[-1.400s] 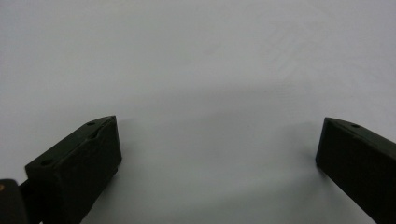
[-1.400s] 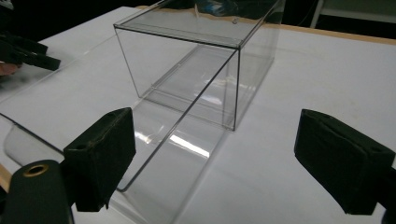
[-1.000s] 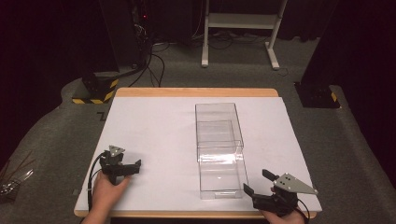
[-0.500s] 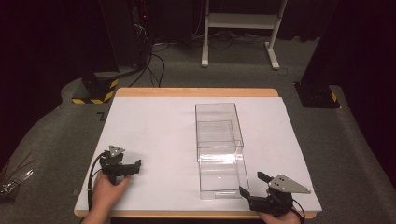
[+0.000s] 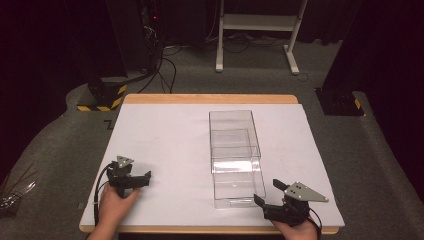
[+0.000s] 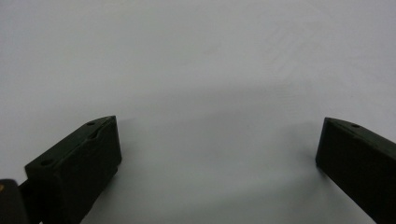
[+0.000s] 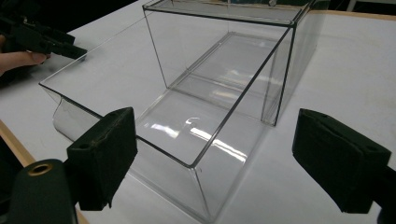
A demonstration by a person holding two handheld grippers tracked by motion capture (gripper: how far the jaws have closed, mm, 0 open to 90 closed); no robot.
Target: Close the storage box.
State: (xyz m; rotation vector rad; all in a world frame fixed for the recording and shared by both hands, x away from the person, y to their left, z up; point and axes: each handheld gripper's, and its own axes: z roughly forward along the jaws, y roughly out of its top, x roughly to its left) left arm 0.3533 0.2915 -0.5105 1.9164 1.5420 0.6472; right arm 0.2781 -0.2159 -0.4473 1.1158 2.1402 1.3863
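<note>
One white table (image 5: 165, 130) carries everything we see. On it, right of centre, stands a clear plastic box (image 5: 234, 145), its pulled-out drawer (image 5: 238, 187) reaching toward the near edge. Our right gripper (image 5: 265, 192) sits at the near right corner, jaws spread wide and empty, just beside the drawer's front. Our left gripper (image 5: 146, 178) rests near the near left corner, jaws wide apart, holding nothing.

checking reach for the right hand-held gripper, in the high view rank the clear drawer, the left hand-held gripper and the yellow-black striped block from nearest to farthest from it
Measured from the right hand-held gripper:
1. Clear drawer, pulled out of the clear box, just to its left at the table's near edge.
2. Left hand-held gripper, across the table at the near left.
3. Yellow-black striped block, on the floor beyond the table's far left corner.
</note>
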